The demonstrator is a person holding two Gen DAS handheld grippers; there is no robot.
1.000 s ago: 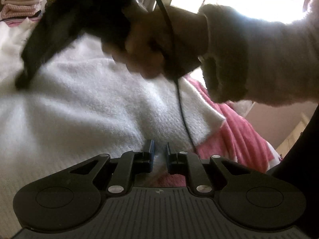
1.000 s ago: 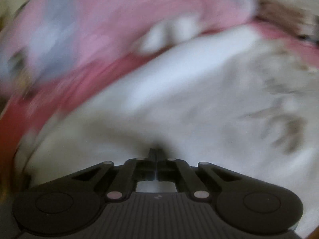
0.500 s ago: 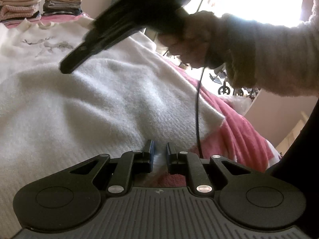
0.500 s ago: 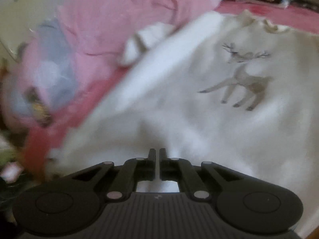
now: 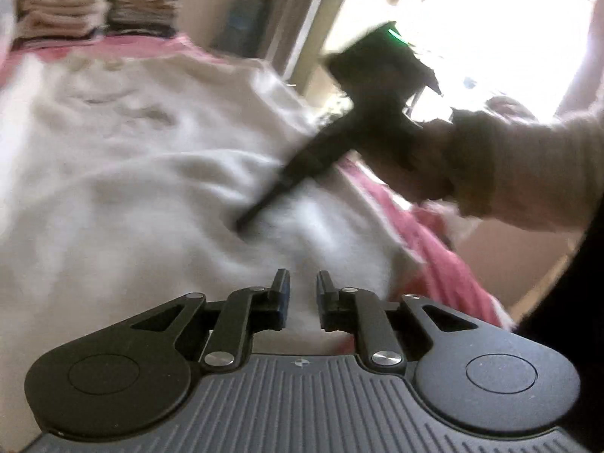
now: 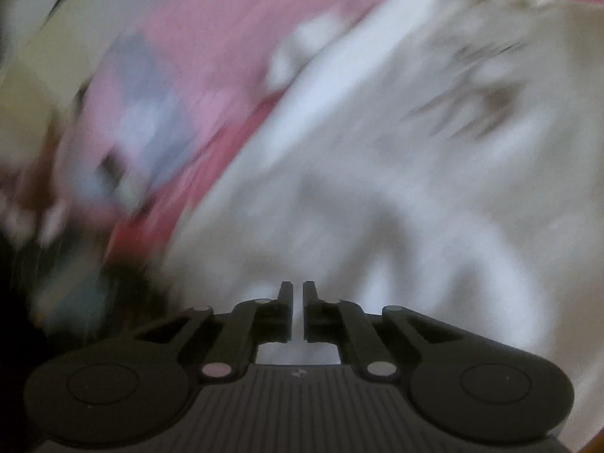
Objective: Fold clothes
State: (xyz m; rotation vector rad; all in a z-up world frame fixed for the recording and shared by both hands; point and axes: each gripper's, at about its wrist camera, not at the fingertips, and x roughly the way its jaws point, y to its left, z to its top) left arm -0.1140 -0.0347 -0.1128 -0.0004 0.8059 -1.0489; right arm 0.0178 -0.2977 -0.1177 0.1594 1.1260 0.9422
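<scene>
White sweater (image 5: 158,173) lay spread flat across the bed (image 5: 426,241), hem at the near edge, unfolded; two folded stacks (image 5: 102,11) stood at the far edge. Left gripper (image 5: 300,283) jaws had just opened to a narrow gap, empty; right gripper (image 6: 298,290) jaws nearly closed, empty, now lower over the sweater.

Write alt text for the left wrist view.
A white fleece sweater lies spread on a pink bedspread, with the right gripper pressing its tip into the fabric. The left gripper hovers in the foreground, jaws slightly apart, nothing between them. Folded clothes stacks sit behind.
</scene>
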